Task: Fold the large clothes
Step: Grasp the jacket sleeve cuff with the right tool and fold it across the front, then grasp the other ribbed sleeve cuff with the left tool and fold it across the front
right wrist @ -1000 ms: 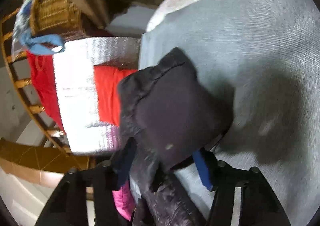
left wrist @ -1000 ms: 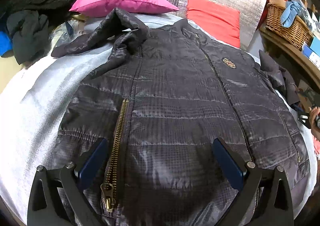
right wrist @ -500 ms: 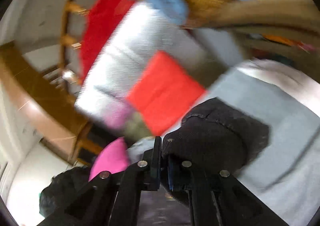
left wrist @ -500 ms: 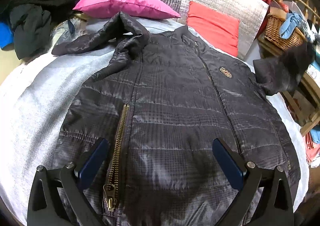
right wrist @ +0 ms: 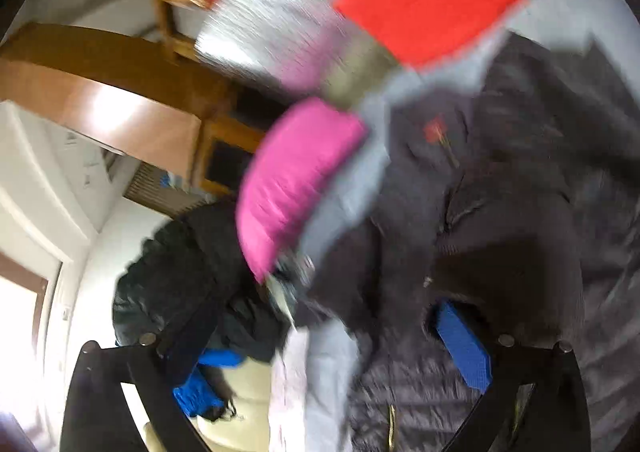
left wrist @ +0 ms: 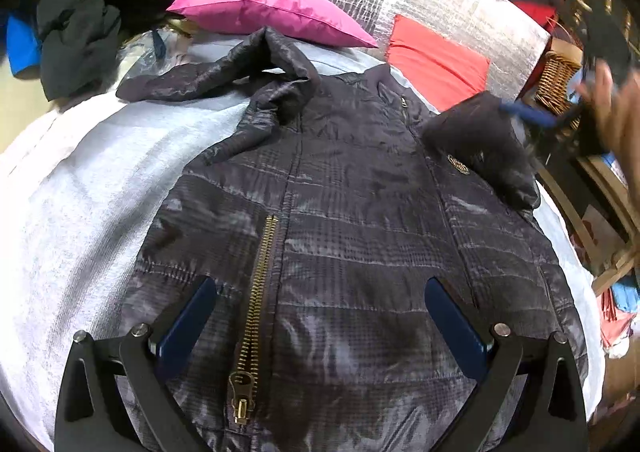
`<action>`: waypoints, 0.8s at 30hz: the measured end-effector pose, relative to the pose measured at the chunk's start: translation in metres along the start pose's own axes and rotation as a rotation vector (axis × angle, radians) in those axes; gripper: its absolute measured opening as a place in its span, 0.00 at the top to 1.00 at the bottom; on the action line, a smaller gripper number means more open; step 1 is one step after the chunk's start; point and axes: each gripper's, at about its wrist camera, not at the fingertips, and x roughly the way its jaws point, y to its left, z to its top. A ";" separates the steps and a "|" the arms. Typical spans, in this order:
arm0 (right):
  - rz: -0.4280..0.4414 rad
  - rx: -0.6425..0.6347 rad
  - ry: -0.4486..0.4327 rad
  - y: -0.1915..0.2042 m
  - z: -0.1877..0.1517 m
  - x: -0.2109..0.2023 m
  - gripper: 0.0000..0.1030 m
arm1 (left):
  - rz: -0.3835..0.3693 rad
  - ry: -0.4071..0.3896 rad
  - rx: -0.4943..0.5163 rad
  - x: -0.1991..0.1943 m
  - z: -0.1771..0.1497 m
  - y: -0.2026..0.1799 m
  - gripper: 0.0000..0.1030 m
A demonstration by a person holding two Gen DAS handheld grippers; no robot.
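glossy quilted jacket (left wrist: 360, 232), brass zipper (left wrist: 256, 316); satiny pink pillow (left wrist: 268, 7); wicker basket (left wrist: 556, 79).

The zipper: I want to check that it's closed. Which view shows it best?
The left wrist view: the zipper runs sharp and unobstructed down the jacket. The right wrist view is blurred, showing only a sliver at the bottom edge.

Bed (left wrist: 80, 187), pale grey cover: dark quilted jacket (left wrist: 360, 236) lies flat at frame centre; pink pillow (left wrist: 260, 7) at upper centre.

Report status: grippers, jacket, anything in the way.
Left gripper open, over jacket hem. Right gripper just opened; right sleeve folded across chest. Left sleeve still out.
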 end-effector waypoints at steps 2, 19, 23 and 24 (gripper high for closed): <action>0.025 0.028 0.061 -0.016 -0.007 0.005 0.00 | -0.003 0.003 -0.011 0.000 0.000 0.002 0.00; -0.002 0.051 -0.082 -0.145 -0.013 -0.124 0.00 | -0.058 0.046 0.155 0.013 0.045 -0.101 0.00; -0.011 0.019 -0.072 -0.159 -0.027 -0.134 0.00 | -0.254 0.177 -0.039 0.048 0.073 -0.129 0.00; -0.012 0.016 -0.078 -0.163 -0.029 -0.139 0.00 | -0.300 0.204 -0.134 0.057 0.083 -0.131 0.00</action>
